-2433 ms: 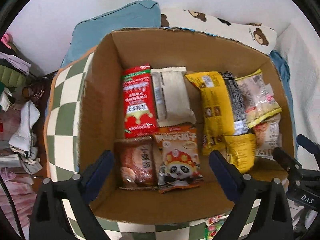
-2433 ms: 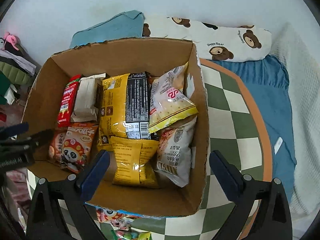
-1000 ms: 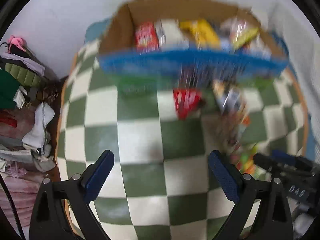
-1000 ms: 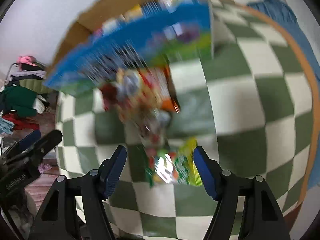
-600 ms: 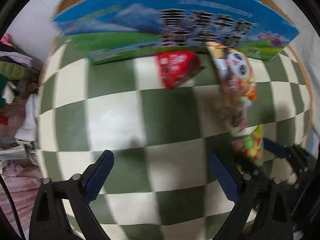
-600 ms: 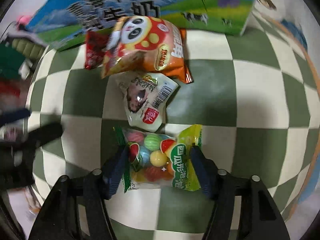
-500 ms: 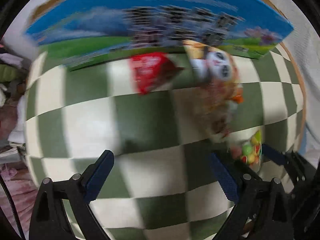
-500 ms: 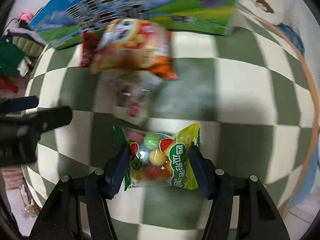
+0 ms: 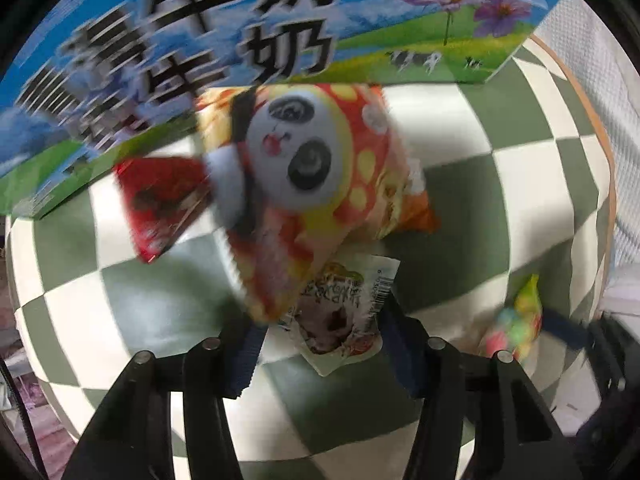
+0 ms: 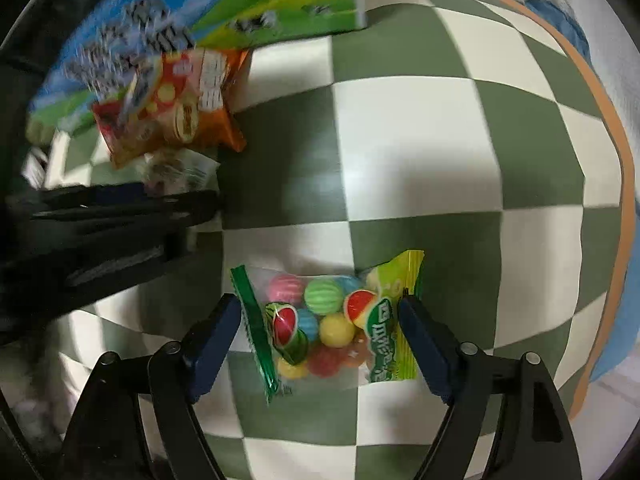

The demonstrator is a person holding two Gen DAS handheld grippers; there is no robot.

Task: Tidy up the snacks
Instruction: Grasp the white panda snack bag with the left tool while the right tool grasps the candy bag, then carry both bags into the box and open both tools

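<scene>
My left gripper (image 9: 320,340) is open around a small white snack pack (image 9: 340,316) lying on the green-and-white checkered mat (image 9: 140,300). An orange panda snack bag (image 9: 312,184) lies just beyond it, overlapping a red packet (image 9: 164,200). My right gripper (image 10: 320,336) is open with its fingers on either side of a clear bag of coloured gum balls (image 10: 328,320). The gum ball bag also shows in the left wrist view (image 9: 516,320). The blue and green printed box (image 9: 240,40) stands behind the snacks.
The left gripper body (image 10: 100,232) reaches in from the left in the right wrist view. The mat has an orange border (image 10: 616,160) at the right, with blue bedding (image 10: 560,12) beyond it.
Both grippers came down from over the box to the mat. The left one moved onto the white pack; the right one narrowed around the gum ball bag.
</scene>
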